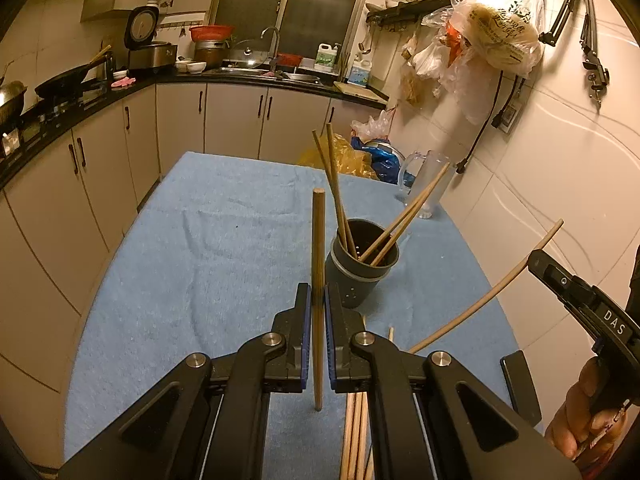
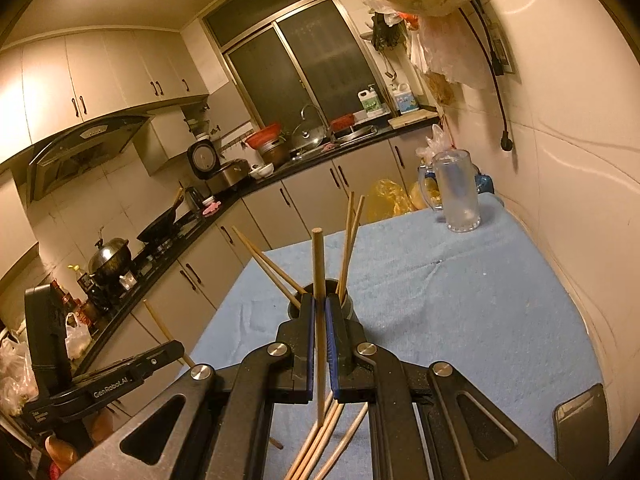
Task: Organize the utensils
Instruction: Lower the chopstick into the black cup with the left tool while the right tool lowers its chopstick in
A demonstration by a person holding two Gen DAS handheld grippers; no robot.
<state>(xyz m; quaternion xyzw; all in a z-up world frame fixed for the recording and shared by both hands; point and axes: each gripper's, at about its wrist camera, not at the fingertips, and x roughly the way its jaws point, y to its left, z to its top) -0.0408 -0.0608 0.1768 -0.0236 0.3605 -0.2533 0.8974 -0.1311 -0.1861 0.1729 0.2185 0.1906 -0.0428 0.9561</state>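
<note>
Loose chopsticks (image 2: 320, 444) flat on blue towel (image 1: 168, 280) below both grippers, awaiting pickup. Left gripper (image 1: 318, 312) clamped mid-shaft on chopstick (image 1: 318, 240), long axis upright, blunt end up, prob. for dropping into holder (image 1: 362, 268). Right gripper (image 2: 319, 320) likewise pinching vertical chopstick (image 2: 318, 264) near holder.

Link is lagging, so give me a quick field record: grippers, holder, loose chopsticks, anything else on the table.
left gripper: shut on a chopstick, upright
right gripper: shut on a chopstick, upright
holder: dark cup on blue cloth, four chopsticks inside
loose chopsticks: several on cloth below grippers
glass mug: far right corner
</note>
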